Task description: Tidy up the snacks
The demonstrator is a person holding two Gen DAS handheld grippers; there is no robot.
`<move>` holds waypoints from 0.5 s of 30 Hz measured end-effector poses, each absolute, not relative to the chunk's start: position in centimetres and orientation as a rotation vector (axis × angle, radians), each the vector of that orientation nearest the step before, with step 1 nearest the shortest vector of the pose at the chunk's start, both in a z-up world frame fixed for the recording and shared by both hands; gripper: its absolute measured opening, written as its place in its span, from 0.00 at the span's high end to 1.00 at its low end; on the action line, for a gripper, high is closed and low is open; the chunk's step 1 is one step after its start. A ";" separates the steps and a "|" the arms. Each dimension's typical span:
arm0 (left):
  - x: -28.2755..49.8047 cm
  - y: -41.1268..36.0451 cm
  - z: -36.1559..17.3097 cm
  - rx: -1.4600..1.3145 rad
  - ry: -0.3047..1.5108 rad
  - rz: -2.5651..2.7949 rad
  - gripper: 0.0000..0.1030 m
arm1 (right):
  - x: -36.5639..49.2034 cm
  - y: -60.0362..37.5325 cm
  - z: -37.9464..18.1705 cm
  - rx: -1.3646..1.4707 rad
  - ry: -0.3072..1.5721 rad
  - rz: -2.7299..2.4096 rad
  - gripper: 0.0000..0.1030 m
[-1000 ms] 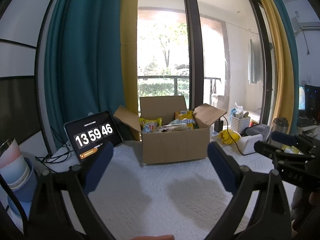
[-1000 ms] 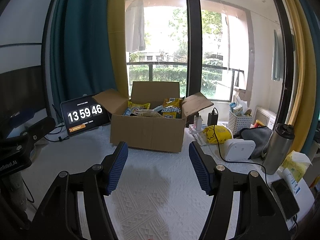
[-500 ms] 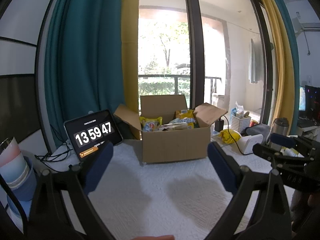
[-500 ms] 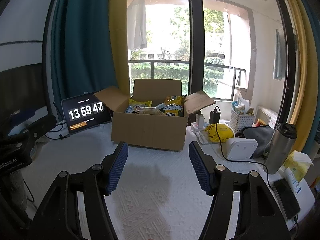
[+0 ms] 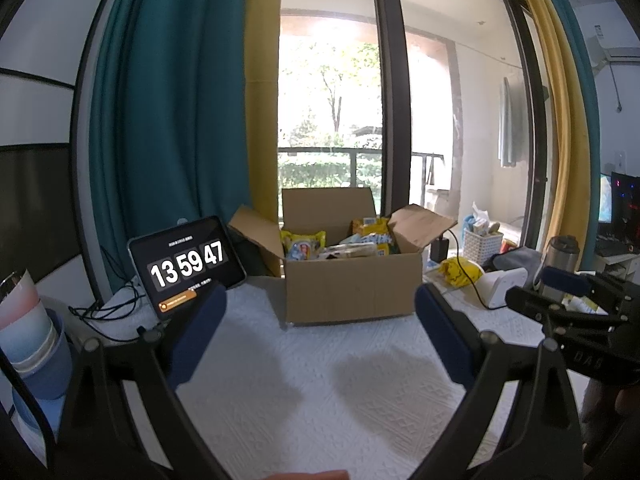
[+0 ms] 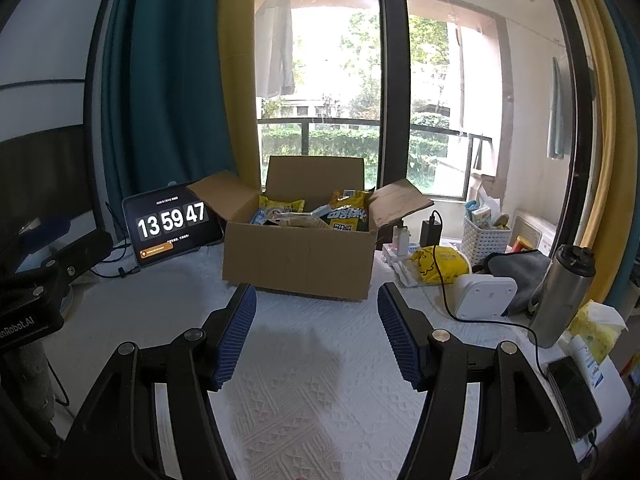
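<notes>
A cardboard box [image 5: 352,284] sits on a white-covered tabletop [image 5: 320,392] before a tall window, its flaps open. Snack packets [image 6: 312,214] fill it to the rim: a yellow bag at the box's 10 o'clock, a blue-and-yellow bag at its 2 o'clock, flatter packs between them.

Both tongs hang low over the bare cloth, short of the box. The left tongs [image 5: 320,336] stand wide apart and hold nothing. The right tongs [image 6: 318,336] are also spread and hold nothing.

With the snacks in the box and no packet on the cloth in front, this could be packets waiting to be lifted out and sorted, or packets already gathered in. The pictures do not settle which. Any reach into the box would have to clear its near wall and come down from above between the flaps.

The left view shows stacked cups [image 5: 28,340] at 9 o'clock and the right tongs as a dark frame at 3 o'clock. The right view alone shows a phone [image 6: 574,396] at 4 o'clock, a steel flask [image 6: 560,296], a tissue pack [image 6: 596,328] and a yellow pouch [image 6: 438,264]. A clock tablet [image 6: 172,224] reading 13 59 47 appears in both, left of the box.
</notes>
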State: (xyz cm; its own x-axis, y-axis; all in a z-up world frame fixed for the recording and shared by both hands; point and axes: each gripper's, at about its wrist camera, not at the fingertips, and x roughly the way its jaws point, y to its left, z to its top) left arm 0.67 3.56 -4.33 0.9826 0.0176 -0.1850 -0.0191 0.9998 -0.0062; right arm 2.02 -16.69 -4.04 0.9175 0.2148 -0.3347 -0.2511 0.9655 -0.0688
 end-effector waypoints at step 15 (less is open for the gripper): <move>0.7 3.9 -4.7 -0.016 0.185 0.011 0.07 | 2.1 -16.5 -4.3 -0.125 0.335 0.249 0.35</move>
